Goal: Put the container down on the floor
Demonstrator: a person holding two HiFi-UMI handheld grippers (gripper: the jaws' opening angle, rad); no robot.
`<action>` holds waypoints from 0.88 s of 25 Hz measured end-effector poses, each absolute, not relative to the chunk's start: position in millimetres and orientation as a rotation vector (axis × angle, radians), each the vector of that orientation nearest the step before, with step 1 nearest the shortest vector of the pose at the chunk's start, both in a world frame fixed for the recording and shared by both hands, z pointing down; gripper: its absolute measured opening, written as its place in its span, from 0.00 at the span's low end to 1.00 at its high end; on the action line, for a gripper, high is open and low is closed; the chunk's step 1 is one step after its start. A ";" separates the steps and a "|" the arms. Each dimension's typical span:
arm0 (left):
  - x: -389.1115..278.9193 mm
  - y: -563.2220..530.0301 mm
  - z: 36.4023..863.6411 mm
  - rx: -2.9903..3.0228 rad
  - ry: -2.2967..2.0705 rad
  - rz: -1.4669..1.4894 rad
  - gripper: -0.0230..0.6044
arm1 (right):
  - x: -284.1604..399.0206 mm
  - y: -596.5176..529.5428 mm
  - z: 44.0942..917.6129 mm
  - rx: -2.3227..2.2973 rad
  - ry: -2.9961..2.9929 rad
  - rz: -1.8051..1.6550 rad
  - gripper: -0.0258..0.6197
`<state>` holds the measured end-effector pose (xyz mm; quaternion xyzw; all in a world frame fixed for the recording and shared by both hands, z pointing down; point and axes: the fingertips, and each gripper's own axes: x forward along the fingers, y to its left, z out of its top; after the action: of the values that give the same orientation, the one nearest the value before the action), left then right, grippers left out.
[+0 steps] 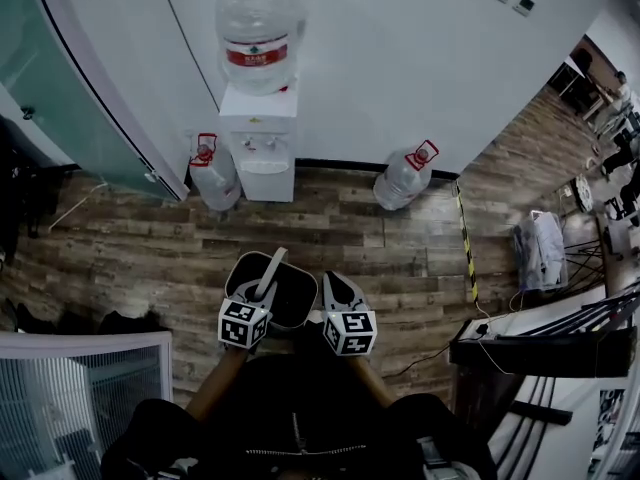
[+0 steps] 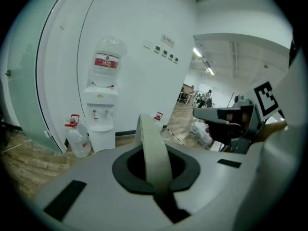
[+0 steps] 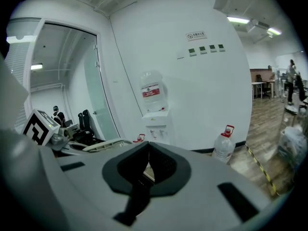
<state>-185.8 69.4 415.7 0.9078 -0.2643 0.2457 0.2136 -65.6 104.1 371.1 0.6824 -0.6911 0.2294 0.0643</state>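
Between your two grippers, just ahead of your body, the dark container (image 1: pixel 290 296) hangs over the wooden floor (image 1: pixel 420 258) by its pale handle (image 1: pixel 268 272) (image 2: pixel 154 153), on which your left gripper (image 1: pixel 257 296) (image 2: pixel 155 179) is clamped. Just beside the container's right rim, your right gripper (image 1: pixel 338 290) (image 3: pixel 147 170) has its jaws drawn narrow, almost together, with nothing between them. Beyond, against the white wall (image 1: pixel 400 58), stands a water dispenser (image 1: pixel 258 138), with a water bottle (image 1: pixel 213 175) on the floor just beside it and a second water bottle (image 1: pixel 405 178) further right.

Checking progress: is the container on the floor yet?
No, held up: left gripper grips its raised handle; container hangs above the floor.
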 end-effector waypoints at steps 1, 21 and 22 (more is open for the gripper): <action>-179.1 66.6 415.4 2.519 -0.734 0.683 0.06 | -59.7 101.9 372.0 2.060 -2.087 0.698 0.06; -92.4 25.4 410.5 2.522 -0.751 0.720 0.06 | 49.1 64.3 368.6 2.173 -2.085 0.705 0.06; -89.3 23.4 409.9 2.530 -0.748 0.723 0.06 | 52.4 65.2 369.7 2.182 -2.075 0.711 0.06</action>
<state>-89.3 23.4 409.9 0.9058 -0.2678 0.2590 0.2017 52.4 65.2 369.7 0.7050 -0.6705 0.2297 0.0238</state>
